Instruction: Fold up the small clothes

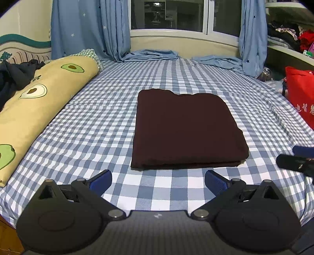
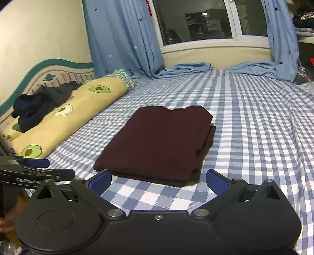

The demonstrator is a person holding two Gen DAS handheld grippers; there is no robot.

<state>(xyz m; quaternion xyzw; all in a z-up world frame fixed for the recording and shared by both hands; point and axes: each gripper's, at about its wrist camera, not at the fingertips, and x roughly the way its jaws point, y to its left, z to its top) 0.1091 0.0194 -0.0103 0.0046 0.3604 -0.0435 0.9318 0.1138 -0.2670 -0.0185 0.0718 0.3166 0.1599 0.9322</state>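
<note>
One folded garment [image 1: 186,129] on the bed [image 1: 98,121], inner layers hidden; shelf clothes [image 1: 284,35] indistinct; left gripper [image 1: 158,181] and right gripper [image 2: 159,180], fingers spread, empty

Checked bed [image 1: 98,121], blue star curtains [image 1: 82,25], dark window [image 1: 166,13], cream wall [image 2: 39,35]

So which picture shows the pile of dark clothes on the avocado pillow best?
The right wrist view. There the dark clothes sit whole and unhidden on the avocado pillow, near the headboard. The left wrist view catches only part of the pile, cut off by the picture's left edge.
</note>
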